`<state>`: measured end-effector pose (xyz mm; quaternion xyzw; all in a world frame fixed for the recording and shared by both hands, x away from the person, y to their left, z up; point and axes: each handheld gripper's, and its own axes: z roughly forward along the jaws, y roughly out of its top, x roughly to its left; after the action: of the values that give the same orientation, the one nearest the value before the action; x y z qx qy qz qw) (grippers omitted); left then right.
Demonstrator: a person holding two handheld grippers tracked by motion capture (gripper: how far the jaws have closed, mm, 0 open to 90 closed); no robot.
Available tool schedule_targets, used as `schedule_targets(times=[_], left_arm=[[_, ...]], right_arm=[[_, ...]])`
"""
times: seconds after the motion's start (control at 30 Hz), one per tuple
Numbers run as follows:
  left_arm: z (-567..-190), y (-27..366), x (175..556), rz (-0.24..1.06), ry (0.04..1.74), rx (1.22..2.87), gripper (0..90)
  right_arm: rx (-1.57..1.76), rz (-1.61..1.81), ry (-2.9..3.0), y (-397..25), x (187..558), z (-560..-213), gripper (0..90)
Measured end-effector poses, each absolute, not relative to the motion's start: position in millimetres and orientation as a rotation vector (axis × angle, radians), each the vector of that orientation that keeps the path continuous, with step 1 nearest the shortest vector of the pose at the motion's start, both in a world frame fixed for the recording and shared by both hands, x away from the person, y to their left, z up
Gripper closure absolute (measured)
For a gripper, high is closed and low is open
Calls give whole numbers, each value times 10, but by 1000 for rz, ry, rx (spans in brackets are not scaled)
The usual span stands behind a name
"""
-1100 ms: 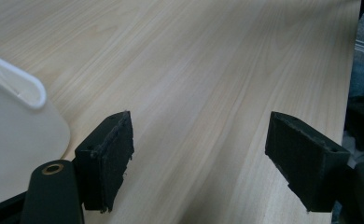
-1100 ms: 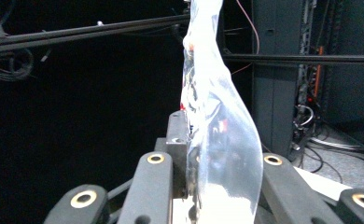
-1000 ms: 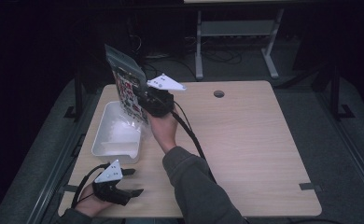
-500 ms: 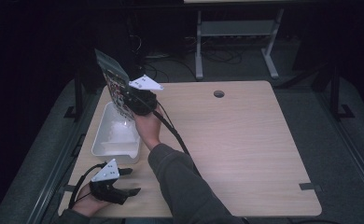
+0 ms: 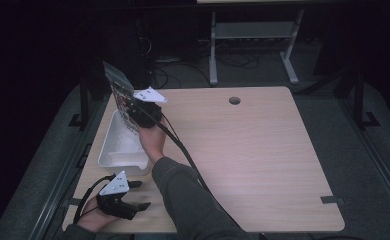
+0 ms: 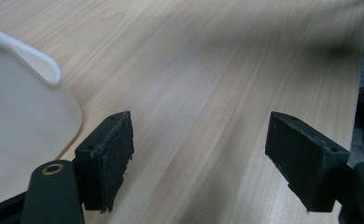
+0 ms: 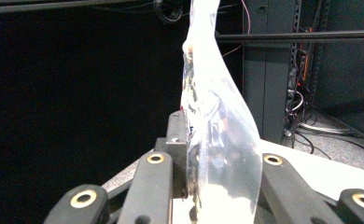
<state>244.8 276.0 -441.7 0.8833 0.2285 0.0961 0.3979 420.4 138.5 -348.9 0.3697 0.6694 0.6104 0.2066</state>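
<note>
table: one, light wood (image 5: 263,165), round hole (image 5: 234,100) near far edge
tray: one, white, rectangular (image 5: 114,150), at table's left side, looks empty; its rim and outer wall also show in left gripper view (image 6: 26,93)
bag: one, clear plastic with printed contents (image 5: 119,95), held up above tray's far end, tilted, top leaning away to the left; in right gripper view (image 7: 217,126) it rises upright between the jaws, edge-on, contents blurred
grippers: two
right gripper: (image 5: 144,114) raised over tray's far end, jaws pressed together on bag's lower part; in right gripper view (image 7: 213,182) bag pinched between both jaws
left gripper: (image 5: 135,195) low at table's near left corner, just in front of tray, jaws spread wide, nothing between them; left gripper view (image 6: 196,158) shows bare wood between pads, tray just beside left jaw
hands: two; right hand (image 5: 153,140) behind right gripper, sleeve crossing table; left hand (image 5: 95,220) at bottom edge
plates: two grey three-cornered, one per gripper
cables: one per gripper, right one trailing along forearm
background: dark, metal frame legs and floor wires beyond table
</note>
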Motion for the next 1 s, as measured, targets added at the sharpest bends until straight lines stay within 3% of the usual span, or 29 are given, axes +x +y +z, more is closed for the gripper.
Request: schedule_targets(times=[0.4, 1.0], left_arm=[[-4436, 2744, 2452, 234, 565, 2259, 231], [-4443, 2746, 2461, 230, 573, 2261, 231]], right_arm=[[1075, 1679, 1852, 1433, 4175, -3741, 743], [1007, 1543, 2015, 1274, 4117, -3755, 724]])
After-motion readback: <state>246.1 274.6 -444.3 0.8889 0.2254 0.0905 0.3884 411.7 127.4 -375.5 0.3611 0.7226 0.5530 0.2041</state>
